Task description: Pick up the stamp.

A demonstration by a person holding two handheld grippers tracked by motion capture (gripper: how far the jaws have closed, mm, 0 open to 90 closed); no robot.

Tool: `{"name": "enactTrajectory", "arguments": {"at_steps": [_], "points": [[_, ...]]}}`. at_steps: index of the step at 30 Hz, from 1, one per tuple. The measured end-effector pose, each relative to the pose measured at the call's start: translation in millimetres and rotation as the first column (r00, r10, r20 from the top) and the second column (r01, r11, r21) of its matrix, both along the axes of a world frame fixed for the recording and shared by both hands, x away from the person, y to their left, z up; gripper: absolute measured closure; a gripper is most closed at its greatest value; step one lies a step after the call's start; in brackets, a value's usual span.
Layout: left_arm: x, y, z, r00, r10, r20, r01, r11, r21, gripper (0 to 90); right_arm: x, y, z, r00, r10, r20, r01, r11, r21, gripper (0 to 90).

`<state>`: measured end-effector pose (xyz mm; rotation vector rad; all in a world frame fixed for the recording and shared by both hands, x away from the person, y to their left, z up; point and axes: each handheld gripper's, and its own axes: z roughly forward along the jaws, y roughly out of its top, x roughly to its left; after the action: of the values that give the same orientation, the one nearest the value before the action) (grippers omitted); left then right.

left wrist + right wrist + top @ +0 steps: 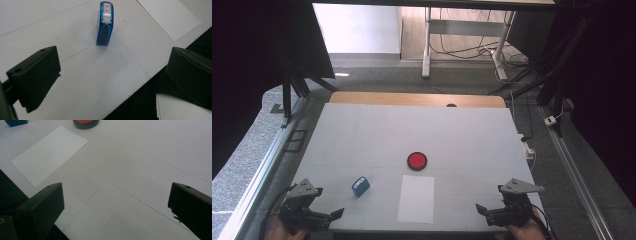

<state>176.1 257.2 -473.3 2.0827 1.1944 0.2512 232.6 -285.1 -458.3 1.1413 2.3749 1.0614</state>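
Two grippers are sitting at the near table edge, both with jaws spread wide and holding nothing. Ahead of the left gripper, the blue stamp is lying flat, its long axis running straight away from the jaws, and its red lettering is showing in that gripper's view. The right gripper is facing the paper sheet and red ink pad.

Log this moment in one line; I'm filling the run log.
left gripper: open, empty | right gripper: open, empty | blue stamp: untouched
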Motion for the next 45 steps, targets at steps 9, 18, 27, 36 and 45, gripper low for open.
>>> {"name": "enactTrajectory", "arguments": {"at_steps": [9, 18, 27, 36, 45], "points": [[4.9, -1.9, -0.4, 0.9991, -0.042, 0.004, 0.042, 0.9990, -0.017, 0.0, 0.0, 1.2, -0.2, 0.9999, 0.013, -0.001, -0.013, 1.000, -0.014, 0.9], [12.2, -7.7, 0.0, 0.9968, -0.077, 0.020, 0.077, 0.9969, -0.013, 0.0, 0.2, 1.5, -0.5, 0.9998, 0.017, -0.004, -0.018, 1.000, -0.013, 0.9], [18.1, -9.7, -1.2, 0.9955, -0.086, 0.040, 0.088, 0.9955, -0.037, 0.0, 0.4, 1.7, -0.5, 0.9997, 0.022, -0.007, -0.022, 1.000, -0.015, 1.0], [29.4, -19.9, -2.3, 0.9941, -0.089, 0.063, 0.089, 0.9960, -0.005, 0.0, 0.6, 2.1, -0.6, 0.9996, 0.024, -0.011, -0.025, 1.000, -0.018, 1.0], [44.5, -27.3, -9.8, 0.9945, -0.095, 0.044, 0.093, 0.9950, 0.036, 0.0, 0.9, 2.1, -0.8, 0.9994, 0.031, -0.015, -0.031, 0.999, -0.020, 1.0]]}}
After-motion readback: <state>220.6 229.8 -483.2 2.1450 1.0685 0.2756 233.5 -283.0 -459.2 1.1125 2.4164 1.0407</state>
